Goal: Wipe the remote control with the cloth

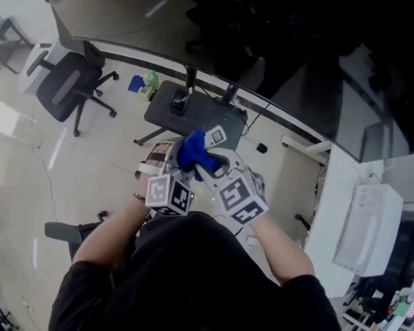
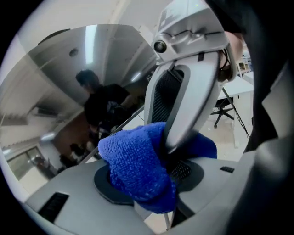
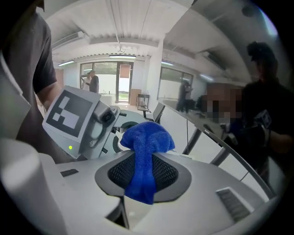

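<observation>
Head view: the cloth, blue, hangs before the chest. A small white piece just beyond it may be the remote control, though that is unclear. Left gripper view: the cloth fills the left tool mouth and hides whether it is gripped. Right gripper view: the right tool, narrowly parted, pinches the cloth.

No legible text, brand, number or label in any view. Only signs are black-and-white square marker patterns: on left marker cube and right marker cube. These are coded blocks, no letters or digits. Left marker cube shows same kind of pattern in right gripper view, upper left. White machine near right edge of head view: any print too small to read.
</observation>
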`<action>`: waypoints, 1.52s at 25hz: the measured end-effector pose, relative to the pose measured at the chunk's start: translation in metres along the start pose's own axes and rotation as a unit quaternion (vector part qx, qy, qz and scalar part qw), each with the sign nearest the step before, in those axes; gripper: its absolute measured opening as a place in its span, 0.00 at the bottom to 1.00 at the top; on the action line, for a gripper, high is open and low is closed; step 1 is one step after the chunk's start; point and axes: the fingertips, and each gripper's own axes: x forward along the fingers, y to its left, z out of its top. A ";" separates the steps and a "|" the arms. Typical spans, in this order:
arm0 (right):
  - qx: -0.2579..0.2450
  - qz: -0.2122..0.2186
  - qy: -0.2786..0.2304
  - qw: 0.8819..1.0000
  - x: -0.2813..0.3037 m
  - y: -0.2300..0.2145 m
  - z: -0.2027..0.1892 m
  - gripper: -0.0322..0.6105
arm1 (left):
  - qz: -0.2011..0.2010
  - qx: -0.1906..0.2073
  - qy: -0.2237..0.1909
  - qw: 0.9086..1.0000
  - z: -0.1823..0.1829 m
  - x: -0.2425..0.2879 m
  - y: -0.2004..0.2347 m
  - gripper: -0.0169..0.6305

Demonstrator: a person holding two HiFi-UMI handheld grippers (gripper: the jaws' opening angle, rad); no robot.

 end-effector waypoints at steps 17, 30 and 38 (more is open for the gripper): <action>0.033 -0.088 0.019 0.995 -0.042 -0.067 -0.034 0.22 | -0.009 0.050 -0.046 0.998 0.027 -0.028 -0.024 0.34; -0.001 0.001 0.006 1.000 -0.035 0.007 0.005 0.22 | -0.008 0.054 -0.046 0.997 0.033 -0.019 -0.018 0.34; 0.033 -0.053 0.021 0.998 -0.047 -0.035 -0.018 0.22 | -0.015 0.081 -0.065 0.994 0.041 -0.030 -0.028 0.34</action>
